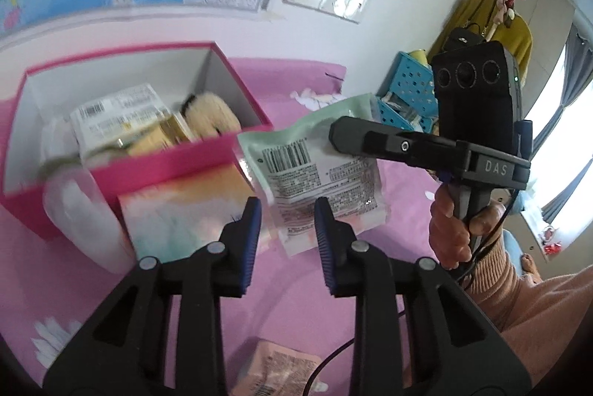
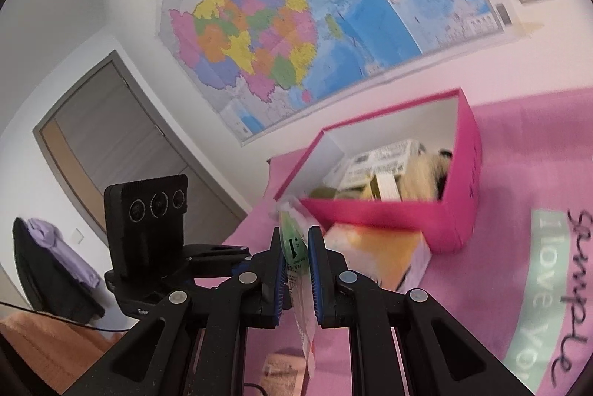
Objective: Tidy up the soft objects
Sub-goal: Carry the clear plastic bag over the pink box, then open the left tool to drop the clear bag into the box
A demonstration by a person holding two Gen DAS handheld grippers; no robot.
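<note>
As the right tongs [image 2: 297, 270] pinch the pouch [image 2: 292, 247], we must clear the box [image 2: 459, 210] rim. Left tongs [image 1: 289, 240]: drawn in, empty.

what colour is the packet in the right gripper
Pale mint green packet with a barcode and black print, pinched by the right gripper; clearest in the left wrist view.

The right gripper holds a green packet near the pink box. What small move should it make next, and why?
Probably carry the green packet over the open pink box before letting go. The right gripper is shut on the packet's edge, and the packet hangs beside the box's near wall, not above the opening. The box already holds other packs, so it looks like the collecting place.
</note>
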